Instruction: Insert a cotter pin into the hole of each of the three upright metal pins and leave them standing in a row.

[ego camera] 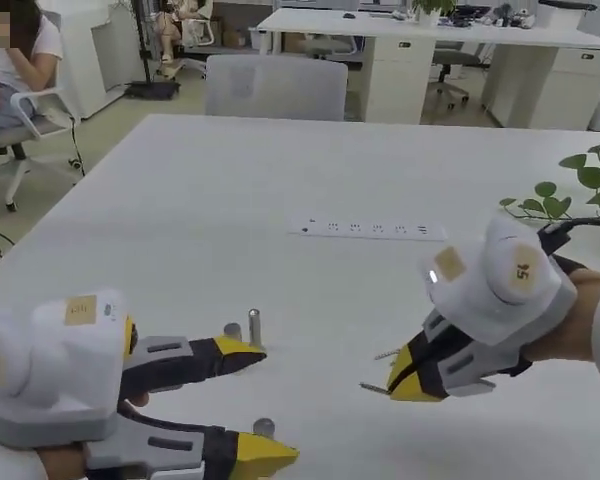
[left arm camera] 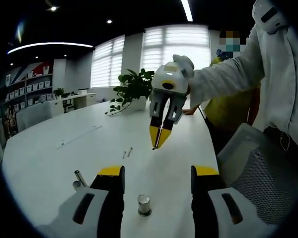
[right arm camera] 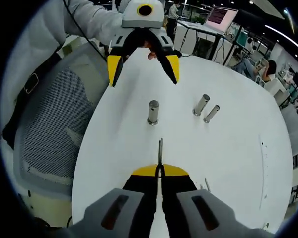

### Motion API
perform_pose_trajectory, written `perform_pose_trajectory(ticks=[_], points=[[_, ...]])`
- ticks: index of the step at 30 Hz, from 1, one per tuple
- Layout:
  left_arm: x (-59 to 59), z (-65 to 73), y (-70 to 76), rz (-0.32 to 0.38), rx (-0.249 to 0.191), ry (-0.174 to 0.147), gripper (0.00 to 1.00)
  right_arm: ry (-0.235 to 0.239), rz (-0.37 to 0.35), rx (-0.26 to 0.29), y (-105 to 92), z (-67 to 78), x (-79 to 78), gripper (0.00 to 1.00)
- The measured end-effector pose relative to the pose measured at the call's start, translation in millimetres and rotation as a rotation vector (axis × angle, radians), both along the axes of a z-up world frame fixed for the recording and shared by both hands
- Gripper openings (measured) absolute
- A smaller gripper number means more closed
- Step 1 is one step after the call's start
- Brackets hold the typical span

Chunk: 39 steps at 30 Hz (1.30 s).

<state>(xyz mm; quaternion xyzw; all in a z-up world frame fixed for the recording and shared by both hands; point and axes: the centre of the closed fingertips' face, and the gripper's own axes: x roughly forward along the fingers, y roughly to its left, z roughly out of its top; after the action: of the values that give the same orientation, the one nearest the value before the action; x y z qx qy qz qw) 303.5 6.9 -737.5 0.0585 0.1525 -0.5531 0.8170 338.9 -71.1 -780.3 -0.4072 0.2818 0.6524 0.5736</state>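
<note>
So the white table (ego camera: 280, 200) is pretty uncluttered. In the head view the left gripper (ego camera: 252, 402) sits at 7 o'clock with its jaws spread wide. One metal pin (ego camera: 264, 428) stands upright between the yellow tips, not touching either one. Two more metal pins (ego camera: 254, 325) stand close together just past the upper jaw, toward 12 o'clock from the first pin.

The right gripper (ego camera: 400, 383) is over at 4 o'clock, clamped tight on a cotter pin (ego camera: 373, 387) that pokes out toward the left gripper. In the right gripper view that pin's tip points at the near metal pin at 12 o'clock, with only bare tabletop between them. The open jaws of the left gripper flank the pin from behind. A couple of loose cotter pins (left arm camera: 126, 152) lie on the table near the right gripper.

Other stuff: a white power strip (ego camera: 373, 229) lies flat mid-table at 12 o'clock, well clear of the pins. A leafy plant (ego camera: 580, 190) pokes in at 2 o'clock. A grey chair (ego camera: 275, 85) is pushed up to the far edge, and a mesh chair (right arm camera: 54, 114) sits beside the near edge.

Writing: a tan sticker (ego camera: 523, 270) on the right gripper reads something like "45", rotated. The sticker on the left gripper is too blurry to read.
</note>
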Motion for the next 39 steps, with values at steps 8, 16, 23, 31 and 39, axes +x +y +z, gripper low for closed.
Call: perform_pose_trajectory(ticks=[8, 16, 23, 31, 39], points=[[-3.7, -3.1, -10.0, -0.041, 0.018, -0.001, 0.41, 0.007, 0.038, 0.000, 13.0, 9.9, -17.1, 0.02], [-7.6, -5.8, -19.2, -0.068, 0.031, 0.009, 0.31, 0.011, 0.062, 0.000, 28.5, 19.2, -32.7, 0.02], [-9.0, -6.4, -24.8, -0.083, 0.040, -0.008, 0.24, 0.022, 0.078, -0.024, 37.4, 19.0, -39.8, 0.02], [-9.7, -2.3, -28.0, -0.098, 0.039, -0.022, 0.18, 0.032, 0.084, -0.039, 43.1, 15.7, -44.3, 0.02], [-14.6, -7.2, -30.0, -0.114, 0.061, -0.015, 0.12, 0.030, 0.088, -0.043, 46.2, 16.2, -45.5, 0.02]])
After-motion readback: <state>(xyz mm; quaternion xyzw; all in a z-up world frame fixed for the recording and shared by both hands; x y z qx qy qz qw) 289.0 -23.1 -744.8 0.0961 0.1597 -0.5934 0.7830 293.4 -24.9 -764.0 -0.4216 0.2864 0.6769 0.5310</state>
